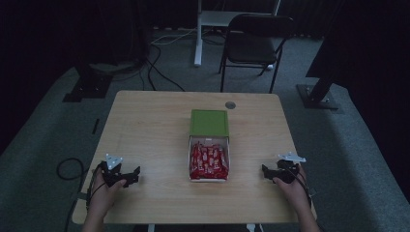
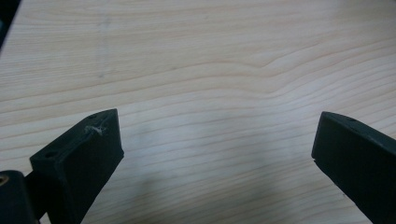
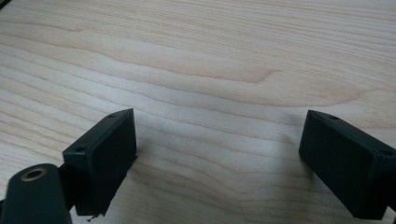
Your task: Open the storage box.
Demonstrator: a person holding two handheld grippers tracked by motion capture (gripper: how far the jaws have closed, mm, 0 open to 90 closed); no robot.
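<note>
Two hand-held grippers sit low at the near edge of a light wood table [image 1: 145,125], one per hand, w/ a snack box between them farther in. Left gripper [image 1: 131,176] rests near the table's left front; in the left gripper view both black jaws stand wide apart over bare wood grain, nothing between them. Right gripper [image 1: 265,170] mirrors it at the right front, jaws likewise spread wide and empty in the right gripper view. Both point inward toward the middle, prob. parked at a ready stance either side of the work.

One white box [image 1: 209,180] lies mid-table, well apart from both grippers, open end facing the person so the contents are reachable. It's packed w/ red snack packets [image 1: 208,162]; roughly three rows, exact count too small to tell. One green lid or sleeve [image 1: 209,123] covers the box's far half, slid back approx. halfway.

Beyond the table: one dark folding chair [image 1: 254,41], one white desk leg [image 1: 198,34], cables on grey carpet.
</note>
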